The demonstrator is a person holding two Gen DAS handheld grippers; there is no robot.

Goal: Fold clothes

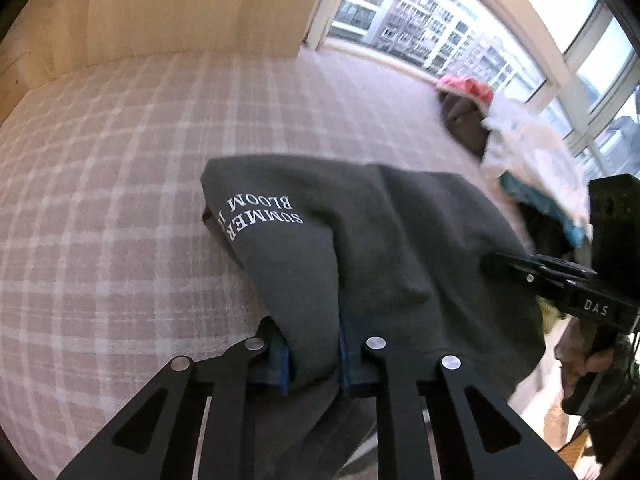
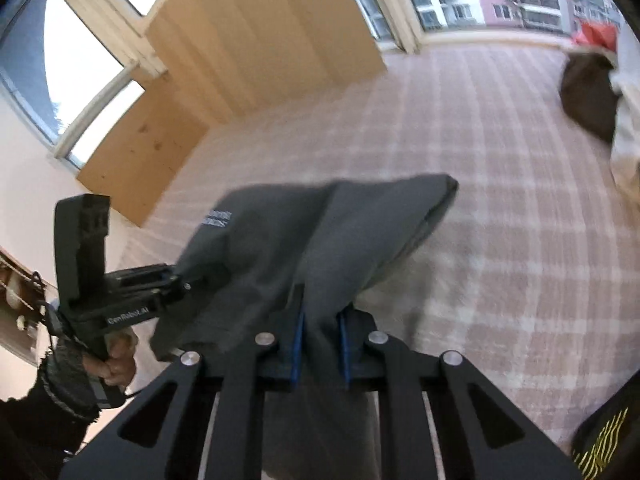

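Now both grippers pinch the dark grey garment: the left gripper and the right gripper each hold a bunch of its cloth between blue pads. It hangs over the checked bed cover, near the front edge. I judge the fold is starting; next, lay it flat without releasing.
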